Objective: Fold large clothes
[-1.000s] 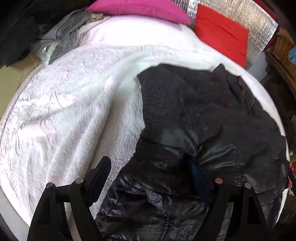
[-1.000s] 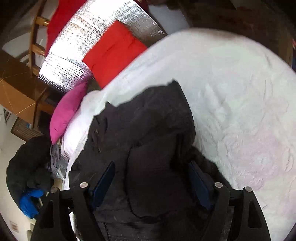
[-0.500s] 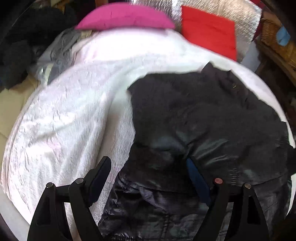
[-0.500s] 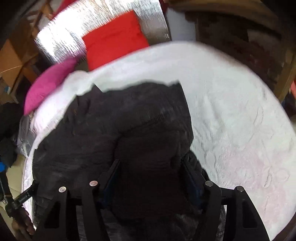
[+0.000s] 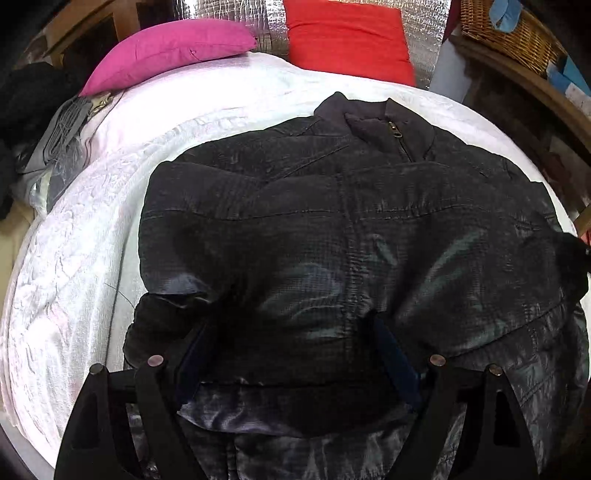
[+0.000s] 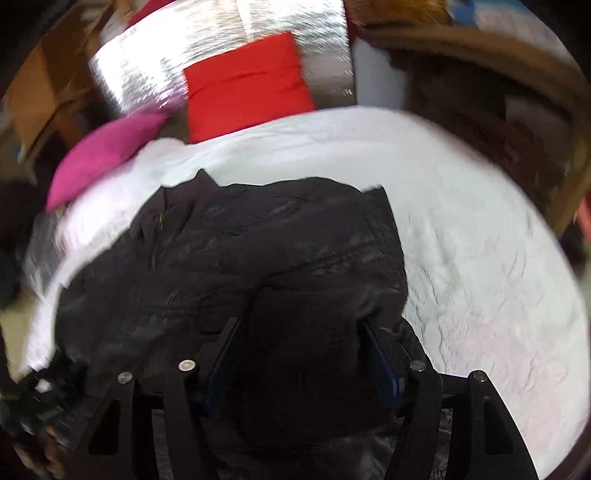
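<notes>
A large black quilted jacket (image 5: 351,236) lies on a white bedspread (image 5: 74,258), collar and zipper at the far end. It also shows in the right wrist view (image 6: 258,251). My left gripper (image 5: 291,354) has its fingers spread wide, with a fold of the jacket's lower part bunched between them. My right gripper (image 6: 299,354) likewise has a bunch of black fabric between its spread fingers at the jacket's right side. Whether either one clamps the cloth is not clear.
A pink pillow (image 5: 166,51) and a red pillow (image 5: 347,37) lie at the head of the bed against a silver foil panel (image 5: 240,14). A wicker basket (image 5: 509,33) stands at the far right. Dark clothes and a grey item (image 5: 62,133) lie at the left.
Both grippers have swung toward facing the jacket's collar, and the jacket now lies spread more squarely in front of each camera. The right wrist view is blurred from motion.
</notes>
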Demonstrator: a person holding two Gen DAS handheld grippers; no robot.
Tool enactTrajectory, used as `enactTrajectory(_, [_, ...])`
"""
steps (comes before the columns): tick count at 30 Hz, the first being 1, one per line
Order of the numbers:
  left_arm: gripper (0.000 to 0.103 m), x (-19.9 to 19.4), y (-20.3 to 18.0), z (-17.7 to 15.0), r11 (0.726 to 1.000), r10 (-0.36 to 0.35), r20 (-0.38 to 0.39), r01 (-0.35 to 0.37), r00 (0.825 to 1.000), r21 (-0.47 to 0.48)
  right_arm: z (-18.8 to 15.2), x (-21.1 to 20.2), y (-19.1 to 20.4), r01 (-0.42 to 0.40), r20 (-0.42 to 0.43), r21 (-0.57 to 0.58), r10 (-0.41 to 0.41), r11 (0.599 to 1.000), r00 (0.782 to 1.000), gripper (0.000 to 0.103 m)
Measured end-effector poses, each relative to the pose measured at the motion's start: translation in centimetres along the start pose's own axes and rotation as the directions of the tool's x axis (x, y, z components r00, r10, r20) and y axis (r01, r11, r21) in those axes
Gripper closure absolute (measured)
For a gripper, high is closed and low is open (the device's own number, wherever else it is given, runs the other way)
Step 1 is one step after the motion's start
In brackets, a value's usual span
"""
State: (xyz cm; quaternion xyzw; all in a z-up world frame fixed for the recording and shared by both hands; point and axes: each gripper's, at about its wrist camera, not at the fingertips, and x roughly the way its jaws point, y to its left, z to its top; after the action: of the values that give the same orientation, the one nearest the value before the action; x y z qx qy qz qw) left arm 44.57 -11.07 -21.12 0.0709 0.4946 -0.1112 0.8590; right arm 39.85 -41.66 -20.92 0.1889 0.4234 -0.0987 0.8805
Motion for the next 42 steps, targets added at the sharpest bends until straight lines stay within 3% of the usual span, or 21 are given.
enactTrajectory(2, [0.018,0.0,0.0,-0.1,1.000,0.008,0.004,-0.008,1.000,0.003,-0.1,1.1,-1.3,-0.103,-0.086,0.049,0.107,0.993,0.991,0.033])
enactTrajectory(4, [0.018,0.1,-0.2,-0.2,1.000,0.023,0.011,-0.024,1.000,0.011,-0.7,1.2,-1.2,-0.104,-0.088,0.039,0.107,0.994,0.990,0.033])
enactTrajectory(5, [0.018,0.1,-0.6,-0.5,0.999,0.030,0.014,-0.030,0.999,0.013,-1.0,1.0,-0.7,-0.084,-0.083,0.002,0.084,0.996,0.993,0.039])
enactTrajectory(6, [0.018,0.1,-0.8,-0.6,0.999,0.037,0.017,-0.037,0.999,0.015,-1.0,0.9,-0.3,-0.066,-0.070,-0.026,0.064,0.997,0.995,0.063])
enactTrajectory(7, [0.018,-0.1,-1.1,-0.8,0.999,0.042,0.019,-0.042,0.999,0.017,-1.1,0.6,0.3,-0.030,-0.050,-0.066,0.027,0.997,0.998,0.076])
enactTrajectory(9, [0.018,0.1,-1.0,-0.8,0.999,0.038,0.040,-0.039,0.998,0.031,-1.4,-0.3,1.2,-0.024,-0.020,-0.112,0.022,0.993,1.000,0.082])
enactTrajectory(13, [0.018,0.0,-0.7,-0.5,0.999,0.041,0.045,-0.042,0.998,0.030,-1.3,-2.0,1.7,0.037,0.089,-0.138,-0.025,0.990,0.996,0.084])
enactTrajectory(16, [0.018,-0.2,-0.7,-0.5,0.998,0.046,0.056,-0.048,0.997,0.036,-0.7,-2.0,0.7,0.062,0.130,-0.083,-0.051,0.995,0.990,0.084])
enactTrajectory(19, [0.018,-0.3,-0.8,-0.6,0.998,0.048,0.065,-0.051,0.997,0.043,-0.3,-0.1,-0.9,0.066,0.070,-0.022,-0.064,0.998,0.995,0.084])
enactTrajectory(24, [0.017,-0.4,-0.7,-0.6,0.997,0.056,0.071,-0.060,0.996,0.046,-0.4,1.4,-1.2,0.089,0.012,-0.042,-0.089,0.995,0.996,0.082])
enactTrajectory(28, [0.017,-0.4,-0.7,-0.7,0.996,0.062,0.078,-0.066,0.995,0.053,0.1,0.2,-2.6,0.009,-0.008,0.033,-0.008,0.999,1.000,0.081])
enactTrajectory(29, [0.016,-0.4,-0.7,-0.7,0.996,0.062,0.079,-0.066,0.995,0.053,0.2,-0.3,-3.3,-0.022,-0.003,0.071,0.022,0.997,1.000,0.079])
enactTrajectory(31, [0.016,-0.4,-0.6,-0.6,0.996,0.063,0.080,-0.067,0.995,0.053,0.6,-1.8,-4.7,-0.064,0.059,0.138,0.056,0.988,0.997,0.060])
enactTrajectory(32, [0.016,-0.3,-0.6,-0.6,0.996,0.065,0.081,-0.069,0.995,0.054,0.8,-2.8,-5.3,-0.076,0.107,0.164,0.059,0.984,0.993,0.019])
enactTrajectory(33, [0.016,-0.3,-0.6,-0.6,0.996,0.066,0.082,-0.071,0.994,0.055,0.7,-3.8,-5.8,-0.097,0.163,0.191,0.066,0.977,0.984,0.003])
enactTrajectory(35, [0.015,-0.3,-0.7,-0.6,0.995,0.076,0.086,-0.081,0.993,0.057,0.5,-5.6,-6.1,-0.153,0.265,0.217,0.092,0.964,0.960,0.003])
enactTrajectory(36, [0.014,-0.3,-0.7,-0.6,0.994,0.083,0.089,-0.088,0.993,0.058,0.6,-6.1,-5.8,-0.174,0.274,0.195,0.117,0.965,0.955,0.003])
enactTrajectory(38, [0.013,-0.3,-0.8,-0.7,0.993,0.093,0.096,-0.099,0.991,0.065,0.9,-5.6,-4.3,-0.135,0.219,0.139,0.103,0.981,0.970,0.004])
enactTrajectory(42, [0.010,-0.2,-0.8,-0.7,0.991,0.108,0.104,-0.115,0.989,0.069,0.1,-2.1,-1.7,0.029,0.071,0.017,-0.030,0.999,0.997,0.007])
